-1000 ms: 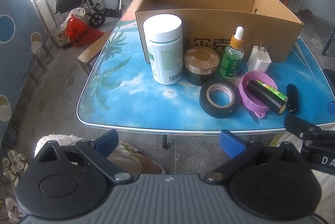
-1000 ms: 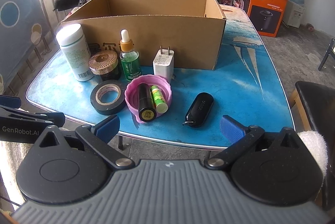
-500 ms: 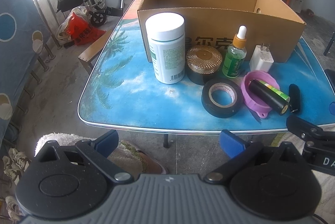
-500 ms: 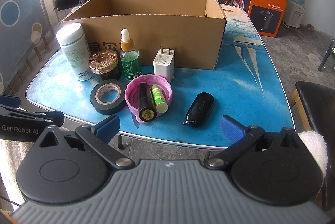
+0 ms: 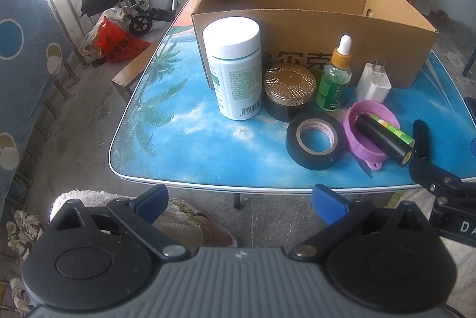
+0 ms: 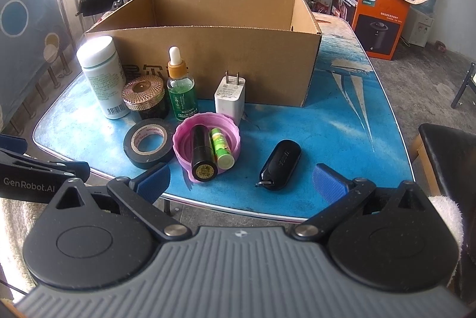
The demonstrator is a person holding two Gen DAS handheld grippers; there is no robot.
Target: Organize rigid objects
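An open cardboard box (image 5: 386,50) (image 6: 267,65) stands on the blue table (image 5: 184,145) (image 6: 342,139). In front of it are a white pill bottle (image 5: 235,71) (image 6: 101,77), a gold-lidded black jar (image 5: 288,90) (image 6: 144,93), a green dropper bottle (image 5: 334,80) (image 6: 180,89), a white charger (image 5: 373,81) (image 6: 230,96), a black tape roll (image 5: 315,139) (image 6: 148,142), and a pink lid (image 5: 354,136) (image 6: 184,145) holding a black tube (image 5: 383,139) (image 6: 202,154) and a green lip balm (image 6: 221,150). A black key fob (image 6: 281,160) lies right of the lid. My left gripper (image 5: 239,205) and right gripper (image 6: 241,179) hang open and empty at the table's near edge.
A wheelchair (image 5: 148,0) and red bags (image 5: 116,41) stand on the floor to the left. An orange carton (image 6: 374,17) sits at the far right. A dark seat (image 6: 446,157) is beside the table's right edge.
The left gripper has drifted slightly left and closer to the table. The right gripper has barely moved. No object has shifted.
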